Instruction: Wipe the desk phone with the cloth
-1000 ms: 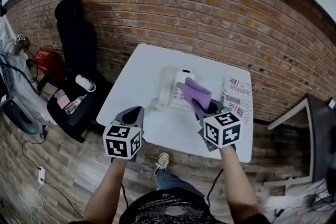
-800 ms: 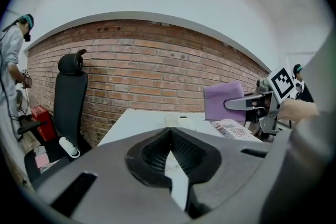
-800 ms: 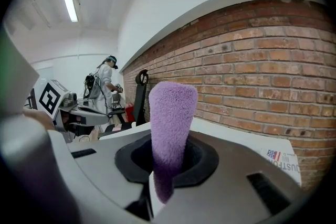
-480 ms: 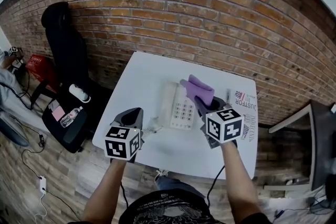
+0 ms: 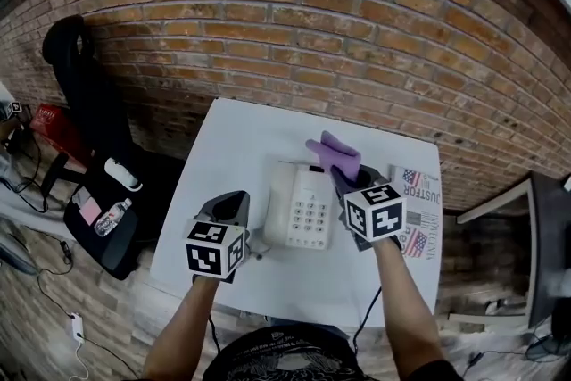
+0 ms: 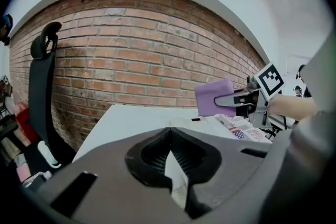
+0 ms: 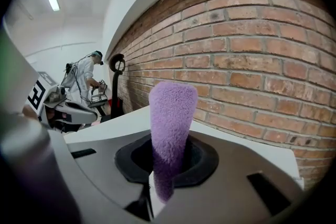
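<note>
Cloth point(image 5: 335, 155) clamped in right claw point(image 5: 339, 176) near far end of desk phone point(image 5: 302, 211); left claw point(image 5: 234, 199) closed.

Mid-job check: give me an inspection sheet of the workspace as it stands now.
Surface: white table, holding the phone and a paper.
Job's things: desk phone flat on the table; purple cloth at its far right corner, contact unclear.
Clutter: printed paper at the table's right edge.
Grippers: left gripper shut, empty, left of the phone; right gripper shut on the cloth.
Cables: white plug block with lead on the floor, left.
Surroundings: brick wall; black chair.
</note>
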Tool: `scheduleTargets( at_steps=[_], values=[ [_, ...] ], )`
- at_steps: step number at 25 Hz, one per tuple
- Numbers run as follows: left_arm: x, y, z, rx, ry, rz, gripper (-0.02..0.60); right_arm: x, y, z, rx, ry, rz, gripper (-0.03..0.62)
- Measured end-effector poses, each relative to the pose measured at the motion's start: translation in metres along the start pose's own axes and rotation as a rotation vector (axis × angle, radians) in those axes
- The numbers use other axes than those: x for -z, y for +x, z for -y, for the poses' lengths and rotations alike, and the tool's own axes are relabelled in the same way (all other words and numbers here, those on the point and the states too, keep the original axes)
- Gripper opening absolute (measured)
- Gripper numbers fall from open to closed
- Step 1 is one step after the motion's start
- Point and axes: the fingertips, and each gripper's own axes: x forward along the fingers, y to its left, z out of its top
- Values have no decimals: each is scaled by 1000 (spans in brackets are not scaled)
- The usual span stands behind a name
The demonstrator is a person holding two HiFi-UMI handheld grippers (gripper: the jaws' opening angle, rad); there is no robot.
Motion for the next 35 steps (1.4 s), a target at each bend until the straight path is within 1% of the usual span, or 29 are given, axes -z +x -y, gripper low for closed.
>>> scheduleTargets(
  at_steps=[3,5,9,12,16,29,35],
  values=[
    [-1,14,-3,12,-9,-8,5,4,16,11,35,-38,-32,45],
    [-1,21,-4,18,-10,-16,5,9,26,12,39,-67,-60,46],
    [1,29,-8,22,-18,-29,5,23,45,2,5,-147,-128,46],
    [1,31,-12,26,-17,-34,5,31,54,-4,-23,-173,-164,46],
    [3,31,-16,33,-25,-38,5,38,59,-9,-36,-176,-189,46],
    [17,14,-13,119,15,-67,5,58,56,-33,4,-118,-218,46],
    [26,1,-21,129,9,-68,5,67,51,-45,14,-99,-226,46]
  ],
)
